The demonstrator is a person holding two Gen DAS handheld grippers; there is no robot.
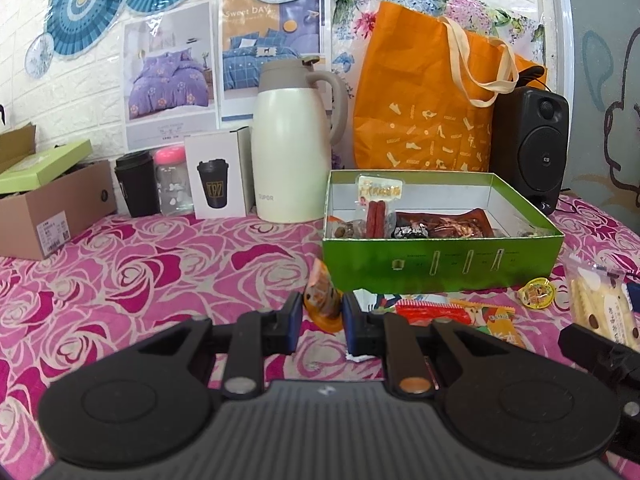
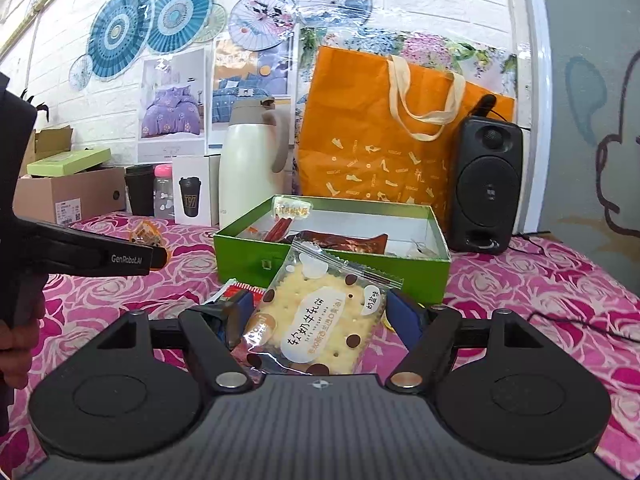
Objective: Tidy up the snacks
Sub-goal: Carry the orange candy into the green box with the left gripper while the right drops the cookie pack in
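While both claws hover over the rose-patterned cloth (image 1: 160,264), the largest item behind them is the orange bag (image 1: 424,92), which leans against the wall with a black speaker (image 1: 532,148) just to its right and a cream jug (image 1: 292,148) to its left. In front of the bag stands the open green box (image 1: 440,268), set on the cloth; it holds a packet of red sausage sticks (image 1: 376,208) leaning upright at its left end and a flat brown pouch (image 1: 452,224) lying on its floor.

The right claw (image 2: 320,320) pinches a clear cracker packet (image 2: 316,316) across its width, one blue pad at each side edge. The packet tilts upward and away, its top seal overlapping the near wall of the box in the right wrist view; it is clear of the cloth.

The left claw (image 1: 322,316) is pressed nearly together on a small orange-brown snack packet (image 1: 322,300), which stands upright between the pads, its top projecting above them. This claw sits left of the box's near corner.

Loose on the cloth beside the left claw lie a red-and-orange wrapper (image 1: 452,314) and, further right, a small round yellow jelly cup (image 1: 536,292), just in front of the box.
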